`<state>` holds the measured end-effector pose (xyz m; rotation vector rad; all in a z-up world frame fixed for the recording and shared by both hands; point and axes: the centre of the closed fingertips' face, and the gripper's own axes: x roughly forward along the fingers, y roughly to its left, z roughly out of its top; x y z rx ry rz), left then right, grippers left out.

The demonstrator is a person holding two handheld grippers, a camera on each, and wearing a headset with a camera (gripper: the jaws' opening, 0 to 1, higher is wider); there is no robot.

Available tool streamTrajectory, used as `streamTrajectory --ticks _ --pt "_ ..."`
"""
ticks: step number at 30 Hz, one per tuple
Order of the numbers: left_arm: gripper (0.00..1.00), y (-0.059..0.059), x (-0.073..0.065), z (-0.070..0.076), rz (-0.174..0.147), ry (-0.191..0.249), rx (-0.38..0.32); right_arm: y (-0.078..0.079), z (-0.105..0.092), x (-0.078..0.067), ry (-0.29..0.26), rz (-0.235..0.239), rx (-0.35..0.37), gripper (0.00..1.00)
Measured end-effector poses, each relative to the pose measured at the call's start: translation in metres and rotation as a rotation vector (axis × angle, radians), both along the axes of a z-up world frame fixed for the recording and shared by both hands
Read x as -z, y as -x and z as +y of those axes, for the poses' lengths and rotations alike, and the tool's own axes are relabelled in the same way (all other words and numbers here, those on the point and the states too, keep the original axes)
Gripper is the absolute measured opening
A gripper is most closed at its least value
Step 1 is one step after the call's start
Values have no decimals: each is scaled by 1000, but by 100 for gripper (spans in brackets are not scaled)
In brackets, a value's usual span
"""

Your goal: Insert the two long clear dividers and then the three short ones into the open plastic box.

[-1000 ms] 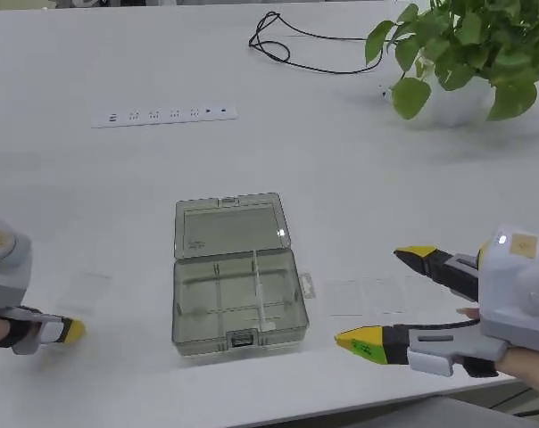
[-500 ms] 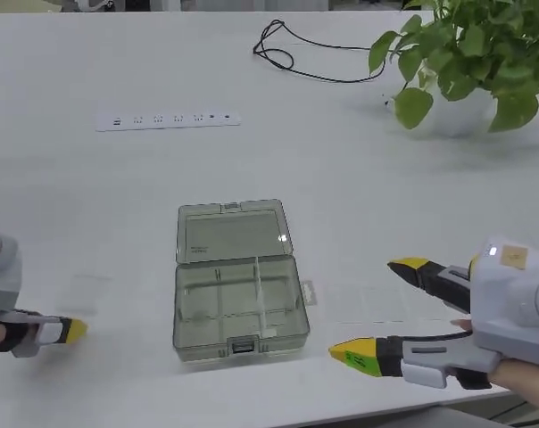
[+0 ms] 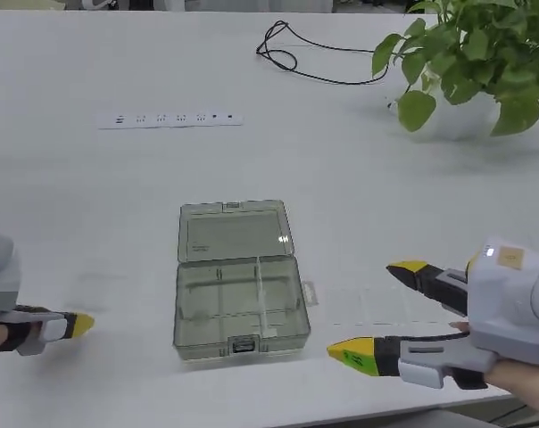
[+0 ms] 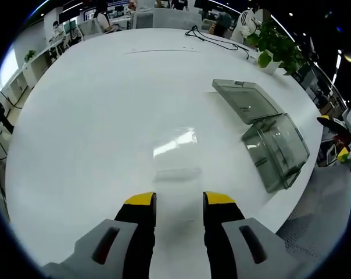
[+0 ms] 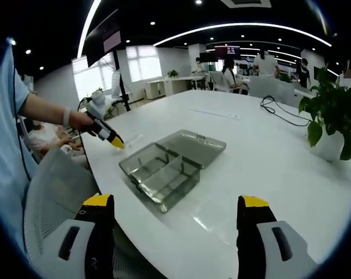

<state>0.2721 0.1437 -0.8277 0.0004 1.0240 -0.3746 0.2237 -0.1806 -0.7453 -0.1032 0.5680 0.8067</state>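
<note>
1. Head view: A smooth white table (image 3: 91,205) stretches wide and bare on all sides. A rectangular box (image 3: 238,308) of smoky translucent plastic sits near the front edge. Its long axis runs left to right and its latch faces the person. Its flat lid (image 3: 234,230) lies open behind it. Thin clear walls cross the inside. Faint clear dividers (image 3: 377,301) lie flat on the table just right of the box. The right gripper (image 3: 379,310), grey with yellow tips, hovers over them, its jaws spread wide and holding nothing. The left gripper (image 3: 73,325) sits well left of the box. A power strip (image 3: 169,119), a black cable (image 3: 314,58) and a leafy plant (image 3: 470,53) stand far back.

2. Left gripper view: The left gripper's jaws stand a little apart with nothing between them. Clear flat dividers lie on the table ahead. The box is to the right, near the table edge.

3. Right gripper view: The box lies ahead between the widely parted jaws. A clear divider lies nearer, on the table.
</note>
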Motion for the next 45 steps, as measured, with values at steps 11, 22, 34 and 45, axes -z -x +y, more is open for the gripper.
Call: streamTrajectory --ticks 11,22,34,45 --pt "30 -5 -14 -16 -51 51 4 0 1 3 -9 22 6 86" --pt "30 -22 -54 -49 -165 119 57 -6 3 2 -23 59 26 83" --pt "30 -32 -86 -116 -249 210 151 -42 16 -25 -149 98 123 69" --pt "30 -22 -93 -165 -271 290 182 -69 57 -45 -349 145 194 54"
